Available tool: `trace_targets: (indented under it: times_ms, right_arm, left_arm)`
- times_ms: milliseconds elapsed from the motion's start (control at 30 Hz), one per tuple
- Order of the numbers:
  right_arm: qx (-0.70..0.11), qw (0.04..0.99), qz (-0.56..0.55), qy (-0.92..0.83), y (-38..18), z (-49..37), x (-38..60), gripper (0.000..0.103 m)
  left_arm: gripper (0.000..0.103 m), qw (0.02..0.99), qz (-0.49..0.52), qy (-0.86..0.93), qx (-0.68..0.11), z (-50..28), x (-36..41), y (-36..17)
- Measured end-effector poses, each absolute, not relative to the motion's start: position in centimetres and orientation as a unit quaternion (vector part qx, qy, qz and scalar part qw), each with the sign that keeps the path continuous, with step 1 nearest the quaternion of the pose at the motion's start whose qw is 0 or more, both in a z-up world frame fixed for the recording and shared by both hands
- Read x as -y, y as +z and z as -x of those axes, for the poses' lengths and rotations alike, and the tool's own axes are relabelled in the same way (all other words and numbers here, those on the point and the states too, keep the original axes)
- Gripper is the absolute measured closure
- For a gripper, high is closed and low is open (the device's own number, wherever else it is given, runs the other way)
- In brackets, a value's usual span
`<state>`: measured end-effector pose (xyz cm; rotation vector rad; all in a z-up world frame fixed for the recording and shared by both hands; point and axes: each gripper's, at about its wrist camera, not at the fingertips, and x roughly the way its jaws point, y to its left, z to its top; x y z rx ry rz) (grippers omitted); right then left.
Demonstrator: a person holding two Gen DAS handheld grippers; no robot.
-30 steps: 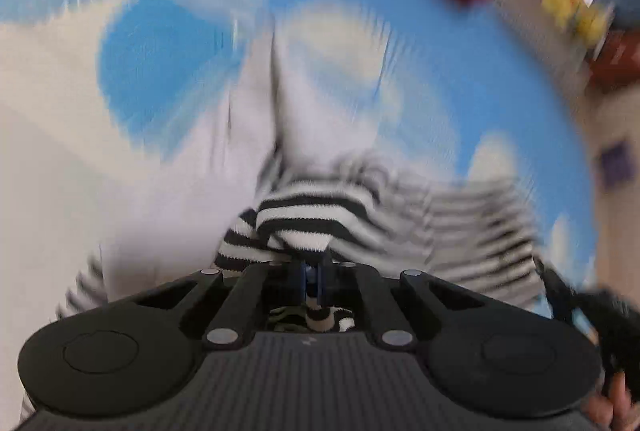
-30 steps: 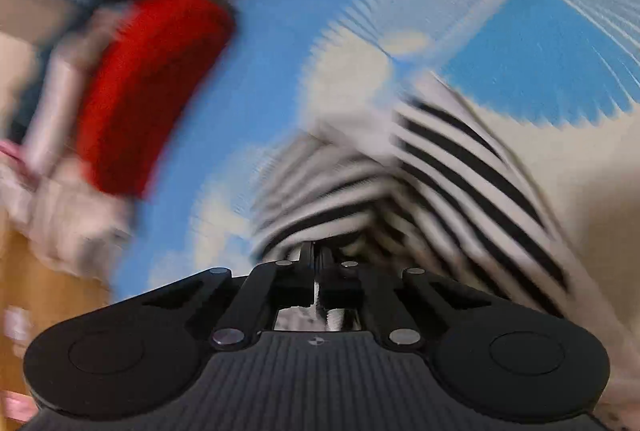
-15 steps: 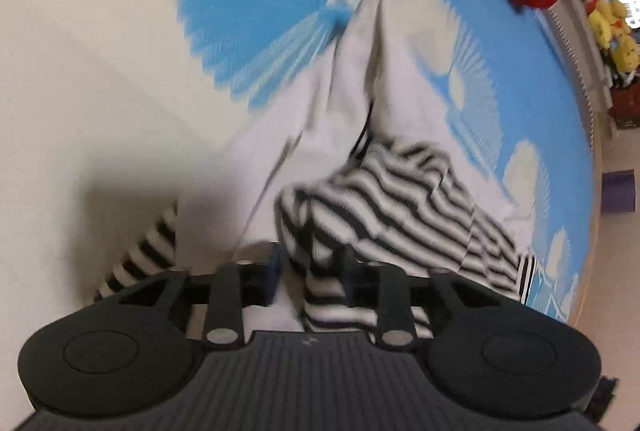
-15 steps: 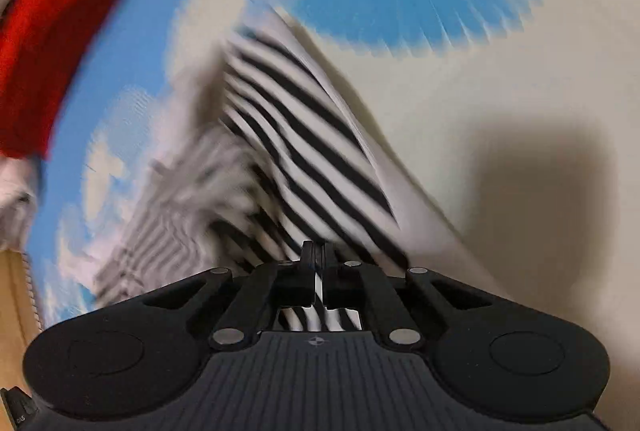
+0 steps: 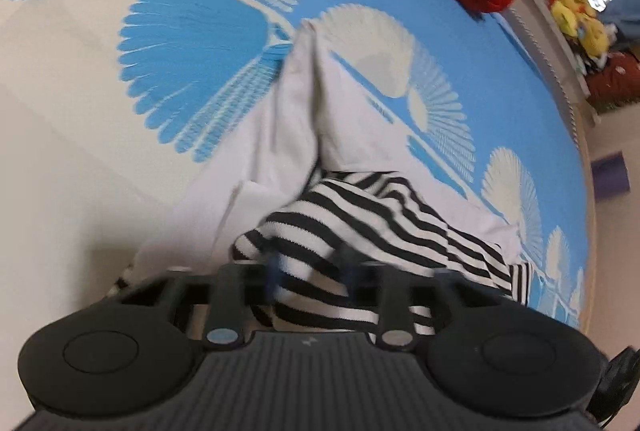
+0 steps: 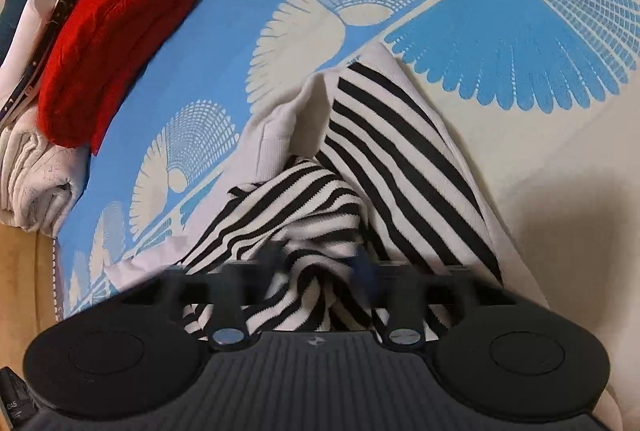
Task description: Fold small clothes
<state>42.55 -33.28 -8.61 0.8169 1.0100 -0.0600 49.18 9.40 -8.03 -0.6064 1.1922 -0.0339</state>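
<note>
The left gripper (image 5: 310,267), low in the frame, has just been closing, yet its blurred jaws stand apart with a fold of the black-and-white striped garment (image 5: 384,215) bunched between them. The right gripper (image 6: 320,263) also stands parted around striped cloth. The garment spreads upward from both onto the blue-and-cream bedspread (image 5: 200,43). A red knit (image 6: 108,43) lies at upper left.
</note>
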Motion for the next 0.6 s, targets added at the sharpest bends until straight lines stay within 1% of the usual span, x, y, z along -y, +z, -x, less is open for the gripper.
trace_targets:
  times_ms: [33, 133, 200, 233, 267, 300, 333, 367, 400, 433, 467, 500, 567, 600]
  right_arm:
    - [-0.456, 0.8, -0.389, -0.017, -8.2, -42.4, 33.3, 0.099]
    - [-0.372, 0.796, -0.474, 0.06, -6.2, -41.8, 33.8, 0.099]
    - [-0.327, 0.763, -0.549, 0.097, -6.2, -41.3, 35.0, 0.1]
    - [-0.321, 0.75, -0.57, 0.091, -6.6, -41.1, 35.6, 0.1]
    - [-0.336, 0.748, -0.568, 0.067, -7.2, -41.1, 36.0, 0.1]
    - [-0.373, 0.752, -0.542, 0.033, -7.7, -41.4, 36.2, 0.1]
    - [-0.433, 0.76, -0.484, -0.014, -8.4, -41.8, 36.1, 0.099]
    - [-0.492, 0.766, -0.408, -0.063, -9.2, -42.1, 35.6, 0.096]
    - [-0.521, 0.765, -0.369, -0.092, -10.0, -42.1, 35.4, 0.092]
    - [-0.521, 0.759, -0.376, -0.102, -10.5, -41.7, 35.5, 0.093]
    - [-0.516, 0.756, -0.388, -0.104, -10.4, -41.6, 35.6, 0.09]
    - [-0.513, 0.766, -0.373, -0.099, -9.5, -41.8, 35.3, 0.087]
    - [-0.481, 0.813, -0.313, -0.1, -7.4, -41.9, 34.4, 0.071]
    - [-0.455, 0.837, -0.284, -0.114, -6.2, -41.5, 34.1, 0.068]
  left_arm:
    - [0.097, 0.786, 0.306, -0.042, -0.537, -49.2, -9.5, -7.7]
    - [0.097, 0.743, 0.45, -0.149, -0.473, -49.0, -11.1, -6.9]
    - [0.097, 0.739, 0.468, -0.16, -0.456, -49.0, -12.1, -6.7]
    - [0.097, 0.736, 0.463, -0.14, -0.474, -49.1, -12.6, -7.4]
    - [0.096, 0.733, 0.443, -0.111, -0.504, -49.3, -13.0, -8.2]
    - [0.095, 0.737, 0.385, -0.06, -0.552, -49.5, -13.1, -9.2]
    - [0.093, 0.749, 0.311, -0.008, -0.585, -49.5, -12.9, -9.9]
    - [0.091, 0.759, 0.259, 0.026, -0.596, -49.4, -12.6, -10.2]
    - [0.091, 0.767, 0.228, 0.047, -0.597, -49.4, -12.3, -10.2]
    - [0.091, 0.776, 0.223, 0.048, -0.588, -49.4, -12.1, -9.7]
    - [0.091, 0.784, 0.232, 0.037, -0.574, -49.4, -12.1, -9.0]
    - [0.09, 0.794, 0.243, 0.025, -0.557, -49.3, -11.9, -8.2]
    - [0.09, 0.821, 0.257, -0.013, -0.51, -49.2, -11.1, -6.2]
    - [0.09, 0.831, 0.255, -0.035, -0.493, -49.1, -10.5, -5.6]
